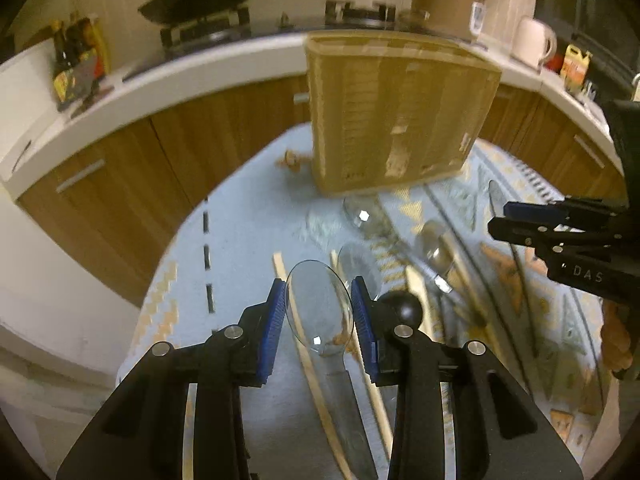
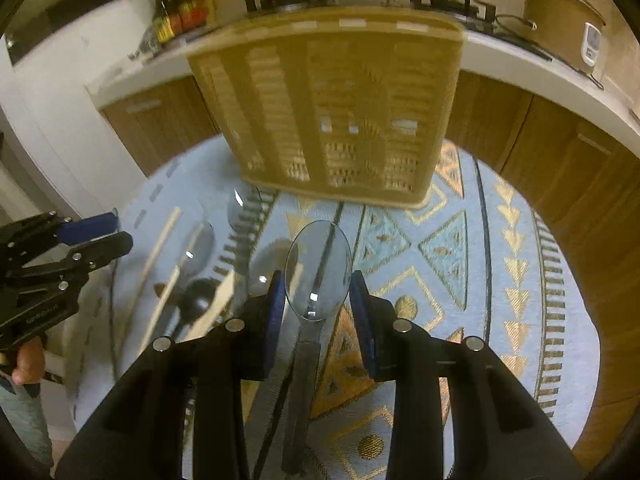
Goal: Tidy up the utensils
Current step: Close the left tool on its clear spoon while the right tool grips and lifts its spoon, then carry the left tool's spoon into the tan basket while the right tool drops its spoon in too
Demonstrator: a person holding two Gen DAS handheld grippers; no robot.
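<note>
While each of your tools grips a clear spoon by the bowl, left tool (image 1: 319, 309) on one spoon (image 1: 319, 308), right tool (image 2: 319, 294) on another spoon (image 2: 318, 268), the slatted utensil basket (image 2: 332, 112) stands just ahead on the patterned counter (image 2: 500, 248).

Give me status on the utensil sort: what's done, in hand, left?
Done: nothing visibly stowed; the slatted utensil holder shows no contents from here.
In hand: left gripper holds a clear spoon; right gripper holds another clear spoon.
Left: chopsticks, a black ladle and more clear spoons lie on the patterned cloth.
</note>
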